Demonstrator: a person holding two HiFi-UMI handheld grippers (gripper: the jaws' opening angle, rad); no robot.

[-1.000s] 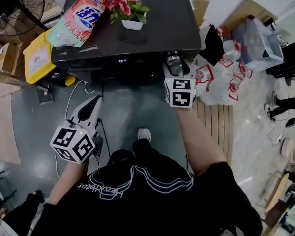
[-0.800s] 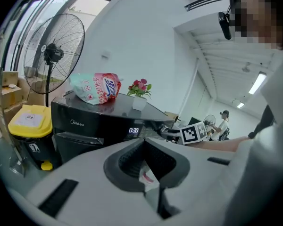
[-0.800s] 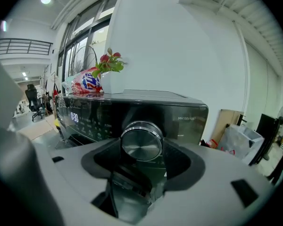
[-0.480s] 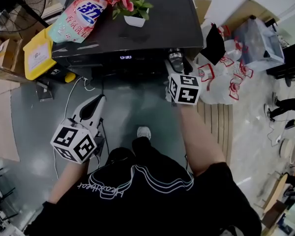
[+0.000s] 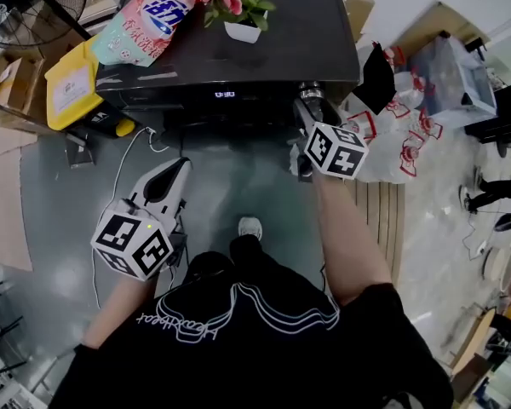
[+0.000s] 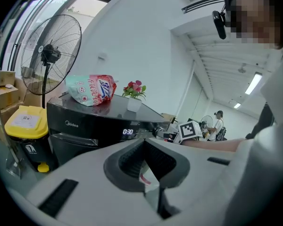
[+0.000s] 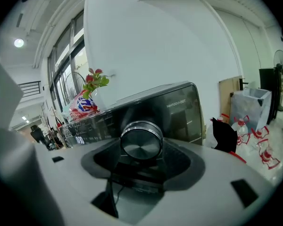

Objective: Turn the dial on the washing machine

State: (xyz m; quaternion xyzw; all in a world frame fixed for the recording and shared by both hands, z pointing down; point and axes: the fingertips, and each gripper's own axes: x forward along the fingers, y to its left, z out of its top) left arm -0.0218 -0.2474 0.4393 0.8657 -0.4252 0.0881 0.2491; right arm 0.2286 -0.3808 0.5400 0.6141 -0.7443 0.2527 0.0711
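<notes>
From where I am standing, the person is facing the black washing machine [image 5: 298,32] at their twelve o'clock. The dial [image 7: 141,144] is sitting at the right end of its front panel, about one o'clock from them and just right of the lit display [image 5: 225,95].

The right gripper [image 5: 311,113] is clasping that dial, one jaw pressing each side of the rim, and its marker cube is sitting rolled over at an angle. The left gripper [image 5: 177,170] is hanging low at about nine o'clock, well apart from the machine, its jaws pinched together on nothing.

The dial is looking like brushed metal: rigid, smooth on the face and bright round the edge. I am guessing it will be slippery under the pads if the squeeze is light. It is fixed to the panel, so it should neither lift nor tip, only spin about its own axis, probably in small clicks needing little force. The sensible hold is the one already in place, across the rim at opposite sides and square to the face, so the roll of the wrist is going straight into the dial.

A detergent pouch [image 5: 149,20] and a flower pot [image 5: 238,28] are resting on the lid, clear of the work.
</notes>
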